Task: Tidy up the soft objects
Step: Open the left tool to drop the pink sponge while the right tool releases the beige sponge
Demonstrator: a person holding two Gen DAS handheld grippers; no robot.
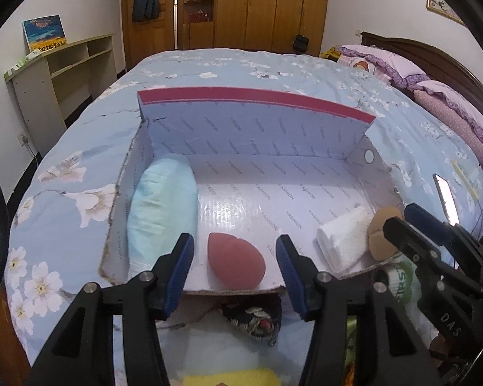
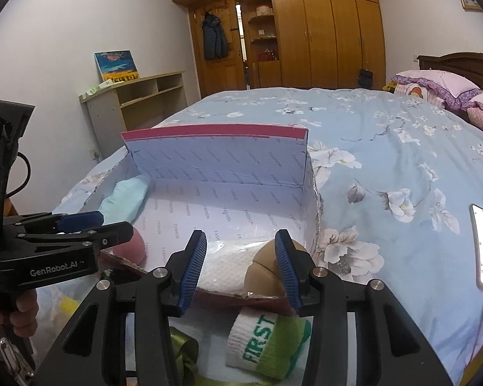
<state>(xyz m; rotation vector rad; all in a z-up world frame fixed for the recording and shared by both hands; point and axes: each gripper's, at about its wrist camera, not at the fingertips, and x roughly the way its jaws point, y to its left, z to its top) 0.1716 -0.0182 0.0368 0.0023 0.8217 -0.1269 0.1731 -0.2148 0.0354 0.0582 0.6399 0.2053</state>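
Both grippers angled downward over the near edge of the shallow white cardboard box (image 1: 306,173). The left gripper (image 1: 235,270) stood parted and empty, the pink egg-shaped makeup sponge (image 1: 235,262) lying beyond its pads. The right gripper (image 2: 241,267) was likewise spread, clasping nothing; the tan round sponge (image 2: 264,270) sat just ahead by its right finger.
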